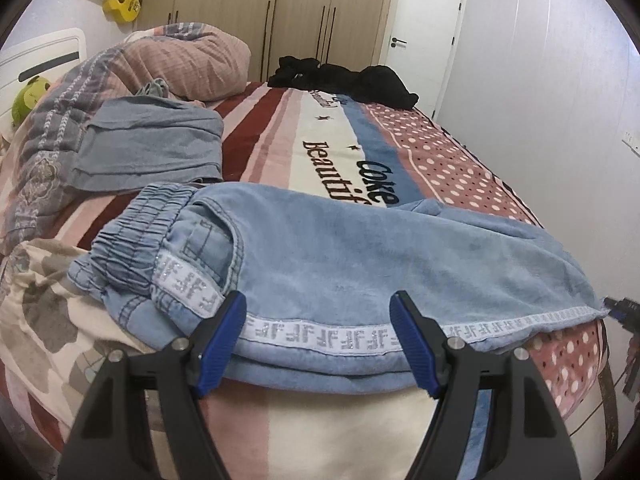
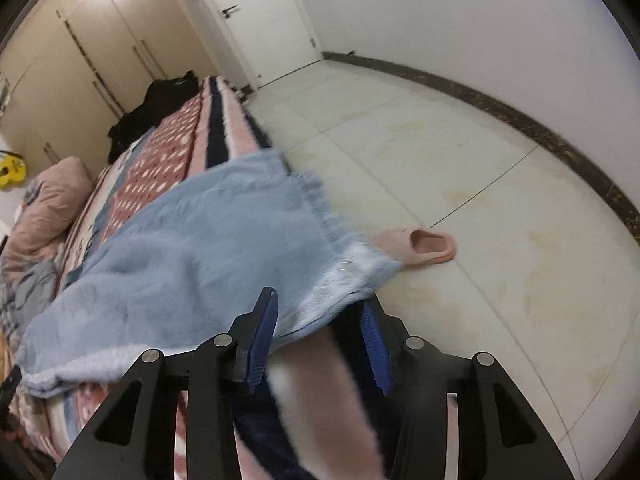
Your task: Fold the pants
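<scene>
Light blue denim pants [image 1: 340,256] with a white patterned side stripe lie folded lengthwise across the bed's near edge, elastic waistband at the left, leg ends at the right. My left gripper [image 1: 320,320] is open, its blue pads straddling the near side stripe at mid-length. In the right wrist view the leg hems [image 2: 200,248] hang past the bed corner. My right gripper [image 2: 320,320] is open around the frayed hem, and its tip shows in the left wrist view [image 1: 620,308].
A folded grey-blue garment [image 1: 152,148] lies behind the waistband. Black clothes [image 1: 344,80] sit at the far end of the bed. A pink quilt [image 1: 180,64] is piled at the left. A pink slipper [image 2: 424,248] lies on the tiled floor.
</scene>
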The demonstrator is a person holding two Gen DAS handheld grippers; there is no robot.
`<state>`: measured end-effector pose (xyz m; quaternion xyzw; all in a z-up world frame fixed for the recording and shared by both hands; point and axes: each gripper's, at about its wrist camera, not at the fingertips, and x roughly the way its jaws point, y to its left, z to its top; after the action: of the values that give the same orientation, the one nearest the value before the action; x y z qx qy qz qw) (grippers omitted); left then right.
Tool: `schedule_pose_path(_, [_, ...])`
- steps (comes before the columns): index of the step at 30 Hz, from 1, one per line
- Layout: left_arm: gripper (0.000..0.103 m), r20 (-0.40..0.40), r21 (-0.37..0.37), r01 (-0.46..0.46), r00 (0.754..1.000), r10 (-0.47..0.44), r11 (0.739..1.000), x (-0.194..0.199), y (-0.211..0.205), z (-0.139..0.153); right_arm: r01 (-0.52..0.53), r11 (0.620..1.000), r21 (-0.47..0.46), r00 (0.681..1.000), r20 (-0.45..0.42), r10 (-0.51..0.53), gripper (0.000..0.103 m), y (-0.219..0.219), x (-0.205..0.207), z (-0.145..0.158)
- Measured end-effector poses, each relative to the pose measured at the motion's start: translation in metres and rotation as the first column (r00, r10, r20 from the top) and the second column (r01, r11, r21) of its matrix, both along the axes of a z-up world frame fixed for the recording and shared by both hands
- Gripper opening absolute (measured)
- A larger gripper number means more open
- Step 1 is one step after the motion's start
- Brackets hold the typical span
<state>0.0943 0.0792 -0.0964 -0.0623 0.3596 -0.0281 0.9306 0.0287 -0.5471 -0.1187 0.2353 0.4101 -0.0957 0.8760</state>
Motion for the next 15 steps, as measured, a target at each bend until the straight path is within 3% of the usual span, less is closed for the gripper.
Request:
schedule_pose_path(4, [0.071, 0.000, -0.006, -0.003, 1.000, 0.003, 1.000, 0.005, 0.001, 0.001, 0.025, 0.997, -0.071, 0.998, 0.065, -0.021, 0.047, -0.014, 0.018, 0.024])
schedule_pose_path(6, [0.071, 0.002, -0.008, 0.001, 1.000, -0.001, 1.000, 0.008, -0.001, 0.002, -0.066, 0.994, -0.091, 0.994, 0.080, 0.073, 0.058, -0.010, 0.044, 0.031])
schedule_pose_path(9, [0.071, 0.000, -0.003, 0.012, 1.000, -0.012, 1.000, 0.009, -0.005, 0.002, -0.218, 0.970, -0.103, 0.975, 0.013, 0.221, 0.061, -0.001, 0.088, 0.025])
schedule_pose_path(12, [0.071, -0.007, 0.010, 0.014, 1.000, -0.013, 1.000, 0.009, -0.005, 0.001, -0.245, 0.969, -0.027, 0.969, -0.048, 0.244, 0.063, -0.011, 0.123, 0.003])
schedule_pose_path(15, [0.071, -0.020, 0.018, 0.009, 1.000, -0.008, 1.000, 0.011, -0.004, 0.000, -0.232, 0.970, 0.068, 0.970, -0.051, 0.236, 0.074, -0.028, 0.140, -0.021])
